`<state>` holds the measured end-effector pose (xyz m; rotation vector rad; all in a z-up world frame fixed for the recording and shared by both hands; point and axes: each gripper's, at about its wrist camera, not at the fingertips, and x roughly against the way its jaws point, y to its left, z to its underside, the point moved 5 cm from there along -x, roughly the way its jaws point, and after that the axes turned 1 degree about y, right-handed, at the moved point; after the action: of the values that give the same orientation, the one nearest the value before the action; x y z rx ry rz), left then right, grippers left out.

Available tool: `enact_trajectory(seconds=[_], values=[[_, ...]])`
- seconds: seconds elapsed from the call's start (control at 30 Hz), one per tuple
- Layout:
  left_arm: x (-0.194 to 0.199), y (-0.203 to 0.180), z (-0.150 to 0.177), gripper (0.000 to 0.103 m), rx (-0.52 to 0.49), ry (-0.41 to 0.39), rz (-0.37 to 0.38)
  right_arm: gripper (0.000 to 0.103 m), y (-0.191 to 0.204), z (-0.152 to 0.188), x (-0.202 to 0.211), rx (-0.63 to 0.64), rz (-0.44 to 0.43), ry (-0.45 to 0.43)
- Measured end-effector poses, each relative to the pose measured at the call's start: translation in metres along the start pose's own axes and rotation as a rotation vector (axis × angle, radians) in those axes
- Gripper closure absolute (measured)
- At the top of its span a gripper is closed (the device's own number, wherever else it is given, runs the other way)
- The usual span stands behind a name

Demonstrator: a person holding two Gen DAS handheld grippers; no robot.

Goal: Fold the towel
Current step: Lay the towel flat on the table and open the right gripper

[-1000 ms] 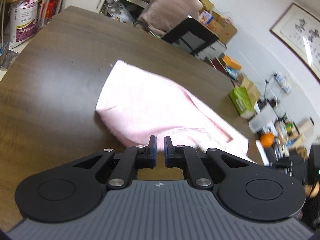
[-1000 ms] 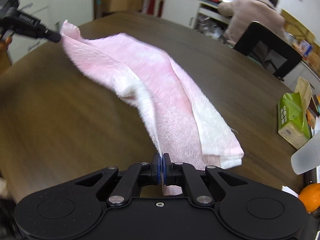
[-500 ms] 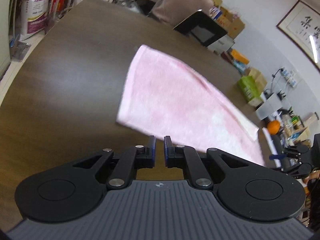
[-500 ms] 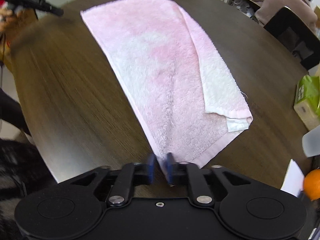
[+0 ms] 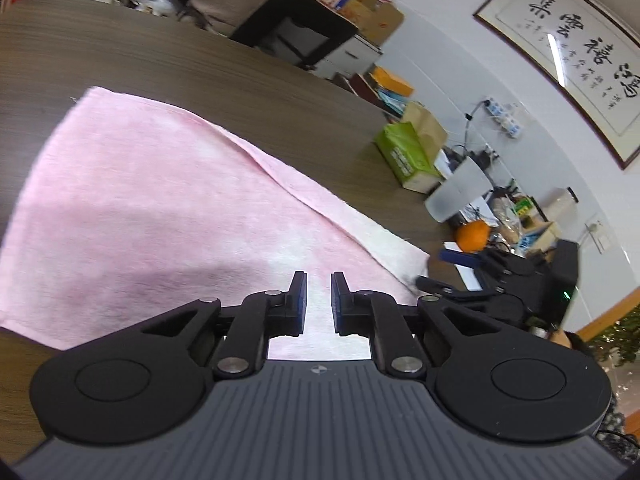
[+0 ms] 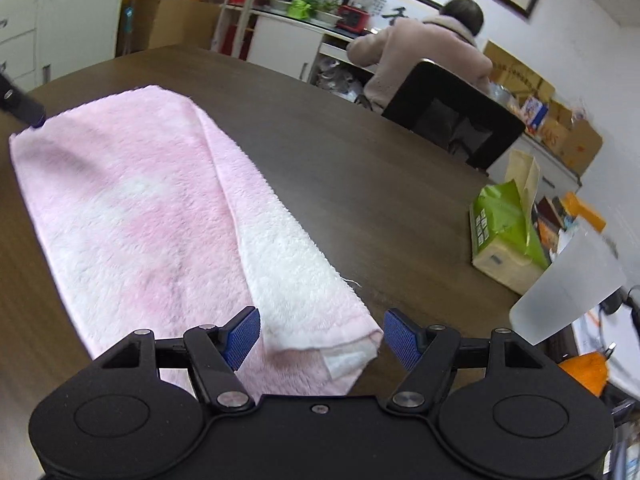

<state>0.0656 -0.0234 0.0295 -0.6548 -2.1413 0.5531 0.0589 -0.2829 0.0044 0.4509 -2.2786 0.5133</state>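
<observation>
The pink towel (image 6: 152,216) lies flat on the dark wooden table (image 6: 360,160), folded lengthwise so that a pink top layer covers most of it and a whiter strip of the lower layer shows along one long side. The right gripper (image 6: 320,338) hangs just above the towel's near short end, its jaws wide apart and opening, with the corner of the towel lying on the table below and between them; the blue pads (image 6: 242,336) do not press on the cloth. Ahead of this gripper the towel runs away and to the left, and at its far corner, at the left edge of the right wrist view, the dark fingertip of the left gripper (image 6: 22,108) shows close by the cloth. In the left wrist view the left gripper (image 5: 318,302) hovers over the towel (image 5: 152,208), which fills the space ahead of it and to its left. Its jaws stand a narrow gap apart and are opening, with nothing between the pads (image 5: 300,300); only the towel's surface shows through the gap from below. To the right of this gripper, past the towel's far end, part of the right gripper (image 5: 452,280) is visible. Beyond the towel, to the right of both grippers, a green tissue pack (image 6: 500,232), a frosted plastic cup (image 6: 568,288) and an orange (image 5: 472,236) sit near the table's edge. A person in a pale jacket (image 6: 420,56) sits on a black chair (image 6: 452,116) beyond the table's far side, facing away.
</observation>
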Motion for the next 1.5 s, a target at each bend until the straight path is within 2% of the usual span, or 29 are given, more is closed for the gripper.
enact_trajectory(seconds=[0.07, 0.17, 0.3, 0.4, 0.47, 0.5, 0.9, 1.03, 1.07, 1.23, 1.5], values=[[-0.003, 0.001, 0.004, 0.092, 0.005, 0.007, 0.006, 0.049, -0.004, 0.001, -0.013, -0.050, -0.061, 0.037], [-0.010, 0.008, 0.008, 0.091, 0.020, 0.017, 0.005, 0.049, -0.006, 0.004, -0.030, -0.088, -0.116, 0.072], [-0.018, 0.018, 0.013, 0.091, 0.045, 0.032, -0.007, 0.051, -0.010, 0.004, -0.032, -0.112, -0.140, 0.084], [-0.024, 0.024, 0.017, 0.091, 0.057, 0.044, -0.007, 0.063, -0.012, 0.002, -0.032, -0.119, -0.140, 0.094], [-0.029, 0.027, 0.021, 0.091, 0.059, 0.057, -0.015, 0.079, -0.016, 0.003, -0.027, -0.133, -0.144, 0.101], [-0.030, 0.028, 0.022, 0.091, 0.060, 0.062, -0.018, 0.081, -0.018, 0.004, -0.024, -0.141, -0.146, 0.104], [-0.045, 0.041, 0.032, 0.091, 0.070, 0.102, -0.029, 0.083, -0.029, 0.002, -0.010, -0.157, -0.149, 0.103], [-0.045, 0.041, 0.031, 0.091, 0.071, 0.100, -0.024, 0.083, -0.037, -0.005, -0.009, -0.155, -0.121, 0.091], [-0.045, 0.041, 0.031, 0.091, 0.073, 0.099, -0.023, 0.089, -0.039, -0.007, -0.009, -0.158, -0.116, 0.088], [-0.044, 0.042, 0.032, 0.091, 0.077, 0.094, -0.017, 0.091, -0.049, -0.023, -0.023, -0.146, -0.032, 0.075], [-0.041, 0.040, 0.032, 0.090, 0.075, 0.087, -0.019, 0.094, -0.066, -0.048, -0.067, -0.110, 0.142, 0.062]])
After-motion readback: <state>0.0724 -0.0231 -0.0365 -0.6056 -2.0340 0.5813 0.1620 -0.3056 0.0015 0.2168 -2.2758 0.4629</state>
